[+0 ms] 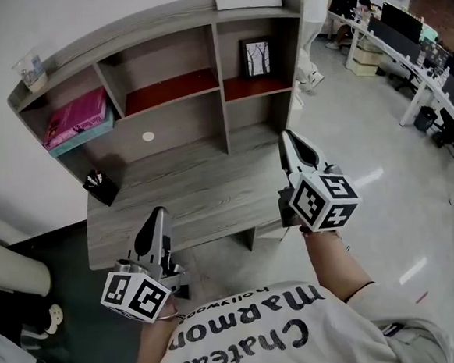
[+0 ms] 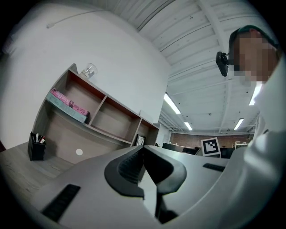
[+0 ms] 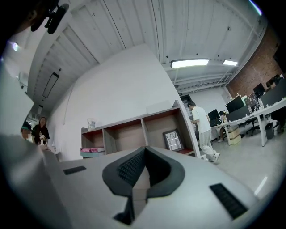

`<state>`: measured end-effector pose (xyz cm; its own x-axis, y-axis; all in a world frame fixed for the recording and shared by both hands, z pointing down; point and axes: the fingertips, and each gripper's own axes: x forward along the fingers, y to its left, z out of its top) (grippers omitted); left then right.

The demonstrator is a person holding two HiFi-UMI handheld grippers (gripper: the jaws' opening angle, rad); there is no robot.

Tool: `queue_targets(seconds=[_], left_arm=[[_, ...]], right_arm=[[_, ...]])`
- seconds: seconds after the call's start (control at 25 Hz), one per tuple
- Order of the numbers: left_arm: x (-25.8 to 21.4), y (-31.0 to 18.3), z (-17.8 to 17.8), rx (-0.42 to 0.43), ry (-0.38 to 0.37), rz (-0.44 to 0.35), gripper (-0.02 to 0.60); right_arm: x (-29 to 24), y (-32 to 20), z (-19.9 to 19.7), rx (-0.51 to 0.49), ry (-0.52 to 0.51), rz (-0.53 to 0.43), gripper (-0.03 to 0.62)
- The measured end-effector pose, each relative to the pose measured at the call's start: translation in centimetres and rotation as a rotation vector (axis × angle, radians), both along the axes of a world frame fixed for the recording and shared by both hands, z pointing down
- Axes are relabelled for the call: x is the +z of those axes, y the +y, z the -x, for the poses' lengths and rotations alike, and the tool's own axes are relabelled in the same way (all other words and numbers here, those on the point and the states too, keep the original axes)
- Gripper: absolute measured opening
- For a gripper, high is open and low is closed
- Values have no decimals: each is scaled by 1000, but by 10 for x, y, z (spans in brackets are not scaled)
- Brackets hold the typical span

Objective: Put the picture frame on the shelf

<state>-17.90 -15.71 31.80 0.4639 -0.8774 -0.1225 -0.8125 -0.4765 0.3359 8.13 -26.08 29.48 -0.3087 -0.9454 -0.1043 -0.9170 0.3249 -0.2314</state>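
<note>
- Picture frame stands upright in the right compartment of the shelf, on its red board, leaning against the back wall.
- Right claw hangs over the right end of the bench, well apart from the frame, its jaws pressed together with nothing between them.
- Left claw sits over the bench's front edge, jaws likewise pressed together and empty.
- Pink books lie in the left compartment.
- Black pen holder stands on the bench below them.
</note>
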Motion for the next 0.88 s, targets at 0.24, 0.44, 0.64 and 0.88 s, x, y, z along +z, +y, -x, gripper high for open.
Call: queue_targets(seconds=[0.24,0.44,0.64,0.88], left_arm=[[-10,19,-36,-10,4,-6,17],[-10,40,-71,-25,13,1,17],[-6,66,-103,-28,9,9,17],[5,96,-130,-33,9,26,17]], right_arm=[[-5,21,-16,-61,17,4,0],[1,42,-40,-98,36,25,0],[13,66,-67,-116,45,47,0],[27,94,-88,-139,58,72,0]])
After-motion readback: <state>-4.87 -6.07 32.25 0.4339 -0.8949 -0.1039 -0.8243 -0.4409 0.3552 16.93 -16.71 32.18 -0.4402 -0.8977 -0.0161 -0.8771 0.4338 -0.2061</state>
